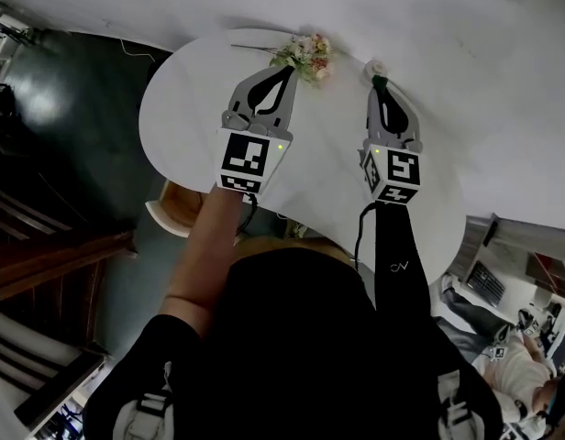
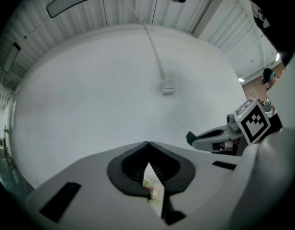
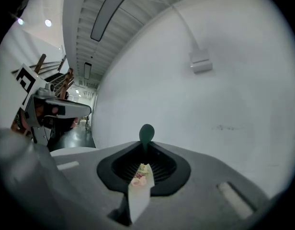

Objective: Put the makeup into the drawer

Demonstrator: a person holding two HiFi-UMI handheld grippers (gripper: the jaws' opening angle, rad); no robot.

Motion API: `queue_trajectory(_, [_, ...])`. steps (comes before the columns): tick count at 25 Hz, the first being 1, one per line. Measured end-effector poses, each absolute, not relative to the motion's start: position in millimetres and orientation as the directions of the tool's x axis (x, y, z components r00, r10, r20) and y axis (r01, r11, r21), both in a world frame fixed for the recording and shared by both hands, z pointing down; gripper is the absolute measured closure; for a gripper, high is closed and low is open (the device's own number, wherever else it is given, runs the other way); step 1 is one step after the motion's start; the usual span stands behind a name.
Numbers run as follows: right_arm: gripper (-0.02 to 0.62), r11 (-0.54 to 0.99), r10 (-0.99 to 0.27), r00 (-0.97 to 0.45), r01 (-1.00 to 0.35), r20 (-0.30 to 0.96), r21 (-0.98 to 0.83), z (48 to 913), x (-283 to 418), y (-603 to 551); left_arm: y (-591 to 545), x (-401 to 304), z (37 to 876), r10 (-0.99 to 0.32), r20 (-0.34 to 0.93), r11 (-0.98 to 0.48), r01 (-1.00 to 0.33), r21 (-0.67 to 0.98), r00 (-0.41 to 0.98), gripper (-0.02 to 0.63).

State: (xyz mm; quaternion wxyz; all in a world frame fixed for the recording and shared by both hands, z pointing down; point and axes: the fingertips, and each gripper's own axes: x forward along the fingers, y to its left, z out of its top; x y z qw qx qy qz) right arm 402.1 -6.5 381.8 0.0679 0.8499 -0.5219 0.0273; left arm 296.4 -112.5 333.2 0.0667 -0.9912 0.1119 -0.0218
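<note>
Makeup piece (image 3: 146, 132), small and dark green, is pinched between the tips of the right gripper (image 3: 146, 145). It is held up in the air over the far side of a white round-ended table (image 1: 182, 108). Behind the table is a plain white wall (image 2: 99, 95) with a thin strip running down to a small box (image 2: 167, 86). The floor (image 1: 44, 99) beside the table is dark and shiny.

The head view shows the whole table top and a bunch of flowers (image 1: 306, 56) lying on it near the wall. It also shows a small white round thing (image 1: 376, 65) just past the right gripper's tip. The two gripper views show only a tiny peek of flowers through the slit under their jaws. Each gripper view shows the other gripper from the side. In the left gripper view you can see the green end poking out in front of the right gripper.

The left gripper (image 2: 148, 145) has its tips pressed together with nothing between them.

The makeup piece points about level, away from the person and toward the wall. Its long side runs in line with the jaws, and its rounded end is in front.
</note>
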Motion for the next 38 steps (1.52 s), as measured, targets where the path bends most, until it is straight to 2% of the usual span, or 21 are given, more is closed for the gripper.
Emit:
queue_trajectory(6, [0.555, -0.408, -0.903, 0.413, -0.911, 0.116, 0.062, 381, 373, -20, -120, 266, 326, -0.269, 0.016, -0.953, -0.263, -0.147, 0.963, 0.600])
queue_trajectory(12, [0.555, -0.269, -0.956, 0.275, -0.961, 0.103, 0.069, 378, 311, -75, -151, 200, 323, -0.385, 0.022, -0.911, -0.375, -0.173, 0.923, 0.600])
queue_trajectory(19, [0.554, -0.042, -0.995, 0.047, -0.997, 0.083, 0.061, 370, 198, -148, -194, 80, 314, -0.575, 0.029, -0.806, -0.559, -0.195, 0.818, 0.600])
queue_trajectory(27, [0.552, 0.169, -0.983, -0.163, -0.983, 0.081, 0.071, 372, 81, -194, -221, -42, 325, -0.736, 0.046, -0.668, -0.713, -0.212, 0.675, 0.599])
queue_trajectory(33, [0.552, 0.258, -0.961, -0.247, -0.963, 0.128, 0.075, 387, 25, -212, -226, -94, 325, -0.782, 0.034, -0.617, -0.763, -0.194, 0.623, 0.598])
queue_trajectory(38, [0.551, 0.368, -0.893, -0.340, -0.929, 0.296, 0.042, 446, -25, -215, -223, -118, 334, -0.804, 0.041, -0.590, -0.786, -0.183, 0.594, 0.599])
